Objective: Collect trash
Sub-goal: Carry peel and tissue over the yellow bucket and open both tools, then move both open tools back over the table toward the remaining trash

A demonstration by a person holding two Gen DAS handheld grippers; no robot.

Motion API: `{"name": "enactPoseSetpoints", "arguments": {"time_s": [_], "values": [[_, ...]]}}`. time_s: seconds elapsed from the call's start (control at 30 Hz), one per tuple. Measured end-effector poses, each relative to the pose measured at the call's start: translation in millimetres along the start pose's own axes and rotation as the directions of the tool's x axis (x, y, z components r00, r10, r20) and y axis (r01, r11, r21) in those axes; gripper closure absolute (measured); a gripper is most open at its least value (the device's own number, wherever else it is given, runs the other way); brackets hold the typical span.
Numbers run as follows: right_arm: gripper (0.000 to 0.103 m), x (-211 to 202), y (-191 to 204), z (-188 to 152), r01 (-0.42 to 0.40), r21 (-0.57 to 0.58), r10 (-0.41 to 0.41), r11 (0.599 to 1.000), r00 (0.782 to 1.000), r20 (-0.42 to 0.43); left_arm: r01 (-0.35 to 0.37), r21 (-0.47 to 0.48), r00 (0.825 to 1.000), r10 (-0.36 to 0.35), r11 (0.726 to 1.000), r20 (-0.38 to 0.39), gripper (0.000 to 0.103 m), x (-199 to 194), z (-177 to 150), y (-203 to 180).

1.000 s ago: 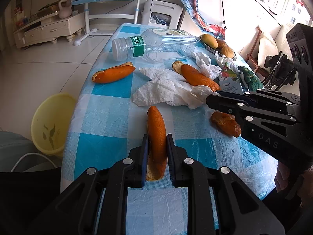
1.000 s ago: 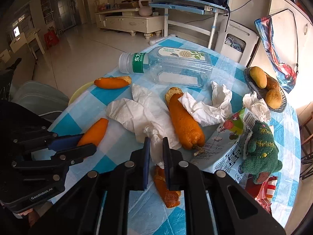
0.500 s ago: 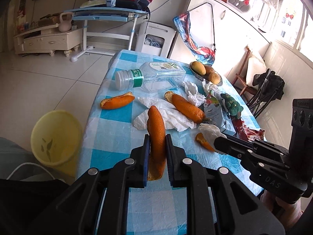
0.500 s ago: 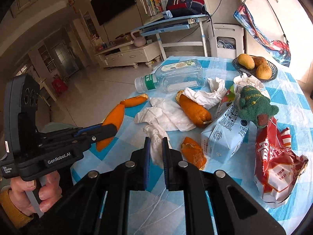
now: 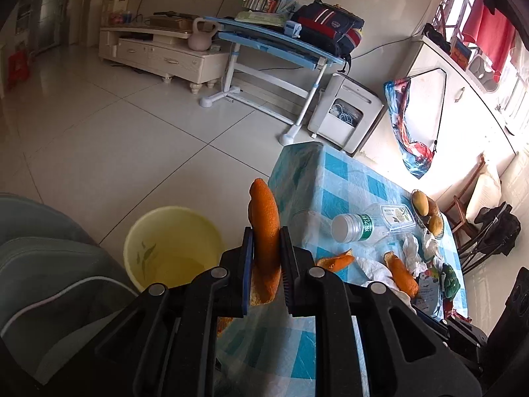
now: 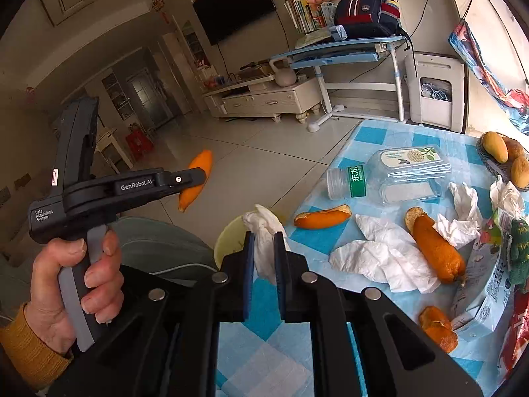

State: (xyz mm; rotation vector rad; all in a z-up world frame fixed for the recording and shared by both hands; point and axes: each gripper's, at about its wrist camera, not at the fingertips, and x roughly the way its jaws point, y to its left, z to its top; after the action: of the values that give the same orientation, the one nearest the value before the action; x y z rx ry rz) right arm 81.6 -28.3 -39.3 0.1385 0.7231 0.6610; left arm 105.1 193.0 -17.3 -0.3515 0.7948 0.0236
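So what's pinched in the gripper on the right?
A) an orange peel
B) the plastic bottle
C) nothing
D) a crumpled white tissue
D: the right gripper is shut on a white tissue, while the peel sits in the left gripper, and the bottle lies on the table.

A home living room — wall television [image 6: 233, 0], TV cabinet [image 6: 264, 99], child's desk [image 5: 274, 38].
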Motion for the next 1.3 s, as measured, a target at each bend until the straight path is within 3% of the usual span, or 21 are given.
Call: {"name": "enactPoseSetpoints", "arguments": {"time_s": [0.13, 0.3, 0.47, 0.6, 0.67, 0.73, 0.87, 1.07, 1.17, 1.3], "values": [[0.090, 48.4, 17.2, 19.0, -0.026, -0.013, 0.025, 1.000, 0.997, -0.071, -0.039, -0.099, 0.998, 0.034, 0.994, -0.049, 0.088, 21.9, 15.4, 34.5], [0.090, 112.6, 32.6, 33.4, -0.017, -0.030, 0.011, 0.999, 0.984, -0.177, -0.057, -0.223, 0.991, 0.029, 0.973, -0.127, 0.088, 49.9, 22.5, 69.3], [0.090, 172.7, 41.7, 44.6, 0.013, -0.063, -0.030, 0.998, 0.964, -0.264, -0.103, -0.265, 0.982, 0.056, 0.959, -0.180, 0.087, 77.5, 44.6, 90.4], [0.090, 207.5, 42.7, 48.8, 0.031, -0.077, -0.053, 0.997, 0.951, -0.304, -0.136, -0.338, 0.973, 0.061, 0.931, -0.224, 0.087, 93.6, 48.2, 119.3], [0.087, 222.4, 41.4, 46.0, 0.051, -0.076, -0.073, 0.996, 0.942, -0.326, -0.145, -0.396, 0.966, 0.042, 0.907, -0.257, 0.086, 100.7, 43.8, 133.0], [0.076, 235.6, 38.5, 44.8, 0.066, -0.062, -0.084, 0.996, 0.932, -0.352, -0.147, -0.432, 0.963, 0.030, 0.890, -0.267, 0.081, 103.8, 39.9, 140.6], [0.073, 231.4, 35.8, 47.9, 0.059, -0.035, -0.067, 0.998, 0.940, -0.335, -0.159, -0.429, 0.970, 0.059, 0.889, -0.237, 0.061, 99.0, 42.0, 140.6], [0.062, 190.8, 36.9, 47.4, 0.040, -0.006, -0.040, 0.999, 0.966, -0.255, -0.164, -0.401, 0.977, 0.091, 0.901, -0.195, 0.049, 88.8, 47.1, 129.3], [0.055, 151.6, 35.4, 39.9, 0.049, -0.012, -0.051, 0.999, 0.982, -0.182, -0.190, -0.332, 0.980, 0.155, 0.924, -0.127, 0.037, 73.0, 51.8, 112.0], [0.049, 93.6, 29.4, 20.2, 0.084, -0.020, -0.086, 0.996, 0.992, -0.088, -0.214, -0.206, 0.977, 0.211, 0.955, -0.037, 0.029, 56.6, 55.3, 78.0]]}}
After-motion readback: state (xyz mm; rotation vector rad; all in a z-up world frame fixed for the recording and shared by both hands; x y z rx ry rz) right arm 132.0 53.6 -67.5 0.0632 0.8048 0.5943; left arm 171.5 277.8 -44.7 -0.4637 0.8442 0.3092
